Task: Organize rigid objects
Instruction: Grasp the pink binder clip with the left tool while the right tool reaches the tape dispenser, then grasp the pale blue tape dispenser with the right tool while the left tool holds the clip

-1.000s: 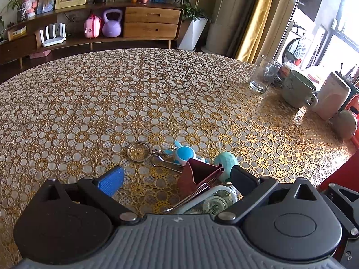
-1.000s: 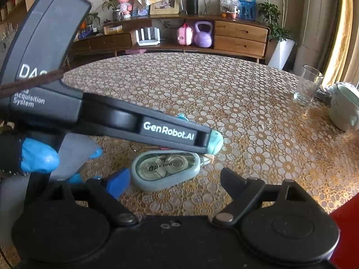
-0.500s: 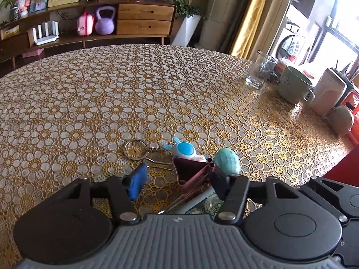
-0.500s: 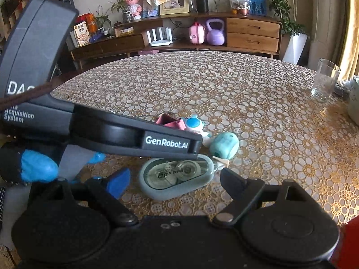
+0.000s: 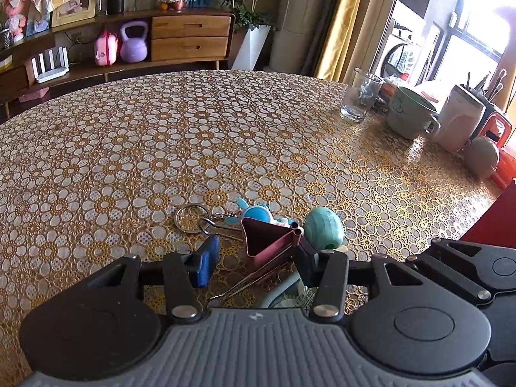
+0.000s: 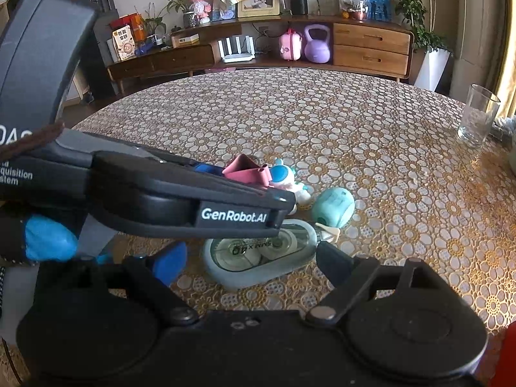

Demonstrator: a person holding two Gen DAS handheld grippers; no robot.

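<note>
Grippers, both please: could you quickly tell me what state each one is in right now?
Left gripper: jaws just closing around the pink binder clip, not yet pressing it.
Right gripper: open, empty, above the correction tape.

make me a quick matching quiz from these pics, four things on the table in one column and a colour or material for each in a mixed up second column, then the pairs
Things
1. binder clip
2. correction tape dispenser
3. egg-shaped object
4. drinking glass

Descriptions
A. clear and see-through, standing near the table's right edge
B. pink with metal wire handles
C. teal, rounded, just right of the binder clip
D. grey-green shell with a clear window, nearest the right hand-held gripper

Pairs: 1-B, 2-D, 3-C, 4-A
</note>
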